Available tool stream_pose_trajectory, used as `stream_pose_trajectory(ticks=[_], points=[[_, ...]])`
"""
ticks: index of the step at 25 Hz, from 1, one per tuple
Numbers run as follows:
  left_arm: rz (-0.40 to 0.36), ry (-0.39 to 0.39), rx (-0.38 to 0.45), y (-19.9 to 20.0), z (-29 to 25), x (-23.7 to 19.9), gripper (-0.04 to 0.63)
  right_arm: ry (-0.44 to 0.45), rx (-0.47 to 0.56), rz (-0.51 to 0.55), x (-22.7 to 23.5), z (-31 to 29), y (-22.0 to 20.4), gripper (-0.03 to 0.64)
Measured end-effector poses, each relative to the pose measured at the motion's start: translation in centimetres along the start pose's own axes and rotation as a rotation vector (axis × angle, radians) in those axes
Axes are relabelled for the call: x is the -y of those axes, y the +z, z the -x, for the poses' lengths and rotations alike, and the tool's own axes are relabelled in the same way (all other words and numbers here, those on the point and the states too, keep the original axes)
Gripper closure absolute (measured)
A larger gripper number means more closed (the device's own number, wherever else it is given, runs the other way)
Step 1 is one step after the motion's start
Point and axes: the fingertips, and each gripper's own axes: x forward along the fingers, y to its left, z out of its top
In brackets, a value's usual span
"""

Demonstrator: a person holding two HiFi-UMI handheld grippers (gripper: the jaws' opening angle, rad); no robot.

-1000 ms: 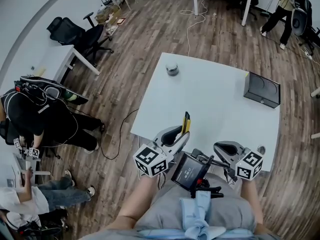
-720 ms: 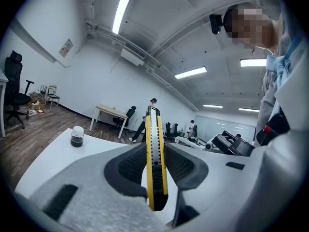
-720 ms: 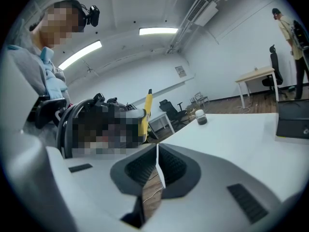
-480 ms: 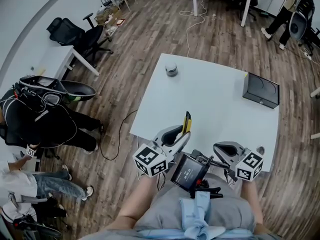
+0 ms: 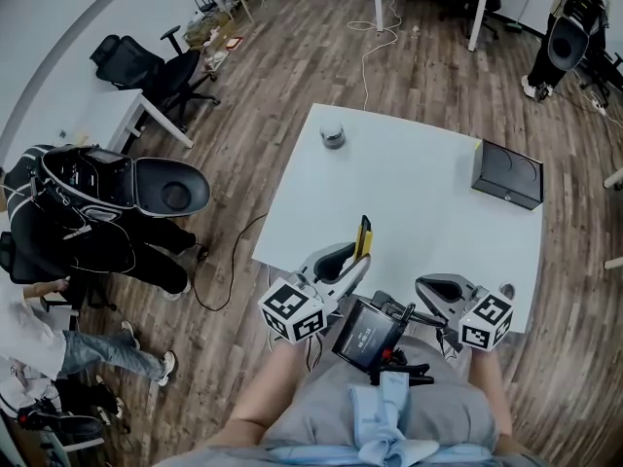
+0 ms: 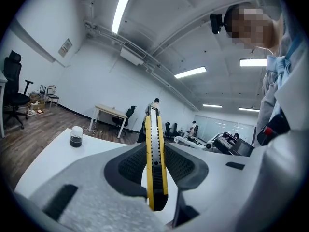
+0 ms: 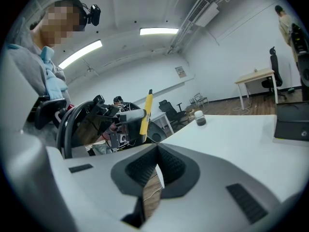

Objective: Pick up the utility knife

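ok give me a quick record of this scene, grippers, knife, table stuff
left gripper: fingers shut on the utility knife
utility knife: yellow, held over the table's near edge
right gripper: fingers shut, nothing between them
table: white
small jar: far left corner of table, dark contents
black box: far right edge of table

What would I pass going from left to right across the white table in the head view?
Small jar → utility knife, standing up in the left gripper → black box.
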Motion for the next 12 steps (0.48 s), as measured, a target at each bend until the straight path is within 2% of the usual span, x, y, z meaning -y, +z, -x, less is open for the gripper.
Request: stream_pose_trajectory(ticks=[12], points=[[-0.002,0.001,-0.011,-0.13,0.01,0.18,0.471,-0.002,-0.003,-0.003,-0.08,0.31,-0.26,0.591]])
